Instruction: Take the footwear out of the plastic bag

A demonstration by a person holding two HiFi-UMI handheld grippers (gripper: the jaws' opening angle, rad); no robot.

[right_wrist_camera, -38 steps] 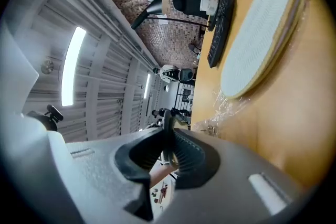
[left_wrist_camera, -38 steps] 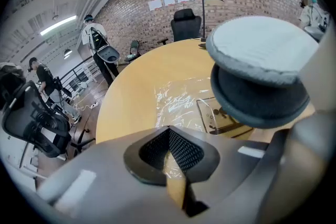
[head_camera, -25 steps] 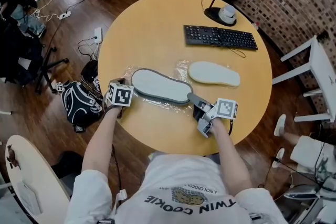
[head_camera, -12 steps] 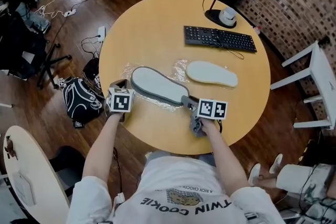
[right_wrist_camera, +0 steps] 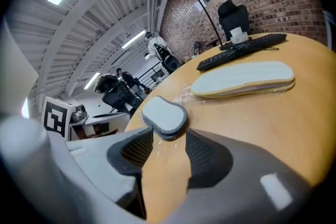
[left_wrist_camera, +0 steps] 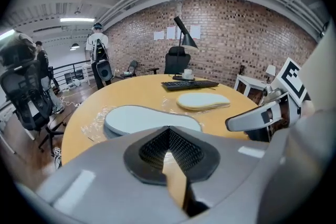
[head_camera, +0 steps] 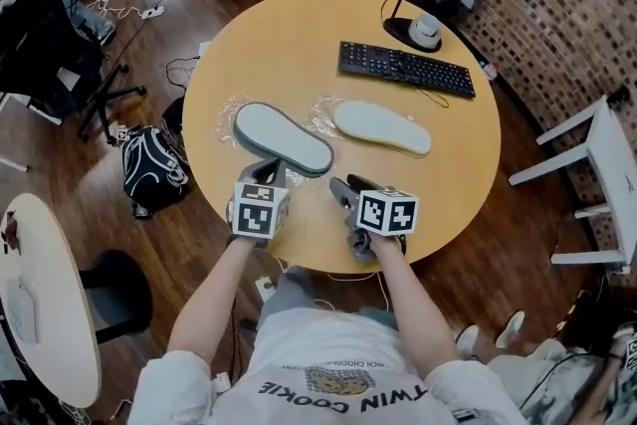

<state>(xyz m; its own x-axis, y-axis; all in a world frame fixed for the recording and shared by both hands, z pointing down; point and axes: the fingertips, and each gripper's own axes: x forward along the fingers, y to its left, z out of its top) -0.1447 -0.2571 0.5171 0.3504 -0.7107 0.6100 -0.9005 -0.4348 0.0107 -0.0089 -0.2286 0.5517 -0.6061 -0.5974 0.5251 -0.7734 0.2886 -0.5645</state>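
Observation:
A grey slipper [head_camera: 284, 138] lies sole-up on the round wooden table, its far end resting on crinkled clear plastic bag [head_camera: 225, 114]. A paler slipper [head_camera: 381, 126] with a tan edge lies to its right. My left gripper [head_camera: 267, 174] hovers at the grey slipper's near side; its pads [left_wrist_camera: 181, 149] meet at the tips, shut, with nothing seen between them. My right gripper [head_camera: 344, 192] has just been opening and stands open. Between its pads there is only table, and the grey slipper's end [right_wrist_camera: 164, 115] lies just beyond them.
A black keyboard [head_camera: 403, 68] and a lamp base [head_camera: 423, 30] sit at the table's far side. On the floor to the left is a black bag [head_camera: 149, 169]. A white round table [head_camera: 45, 304] stands at the lower left and a white frame [head_camera: 597, 174] at the right.
My right gripper has let go of the grey slipper's end, opened and drawn back slightly. My left gripper has swung from the bag's left edge to the slipper's near side.

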